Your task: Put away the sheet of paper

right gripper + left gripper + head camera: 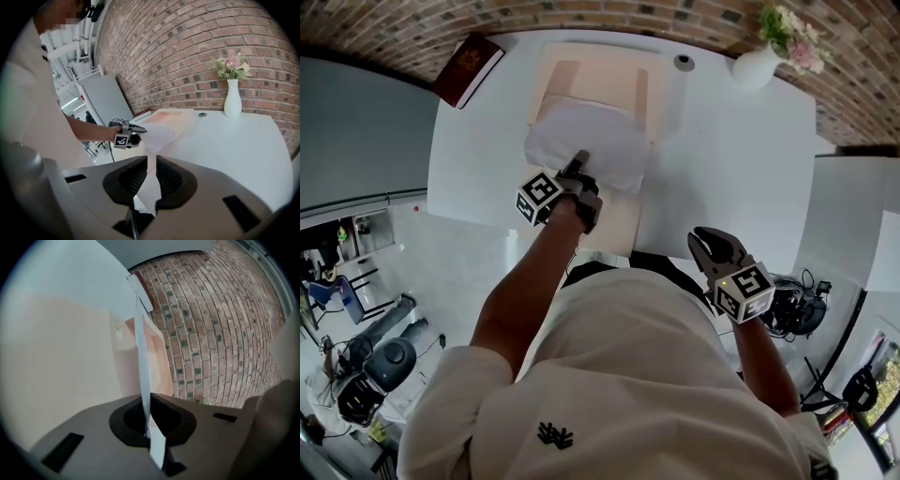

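Observation:
A white sheet of paper hangs over the near part of an open peach folder on the white table. My left gripper is shut on the sheet's near edge. In the left gripper view the sheet runs edge-on out of the closed jaws, with the folder to its left. My right gripper hovers over the table's near edge, away from the sheet. Its jaws stand slightly apart with nothing between them. The right gripper view shows the left gripper holding the sheet.
A dark red book lies at the table's far left corner. A white vase with flowers stands at the far right, with a small round grey fitting beside it. A brick wall rises behind the table.

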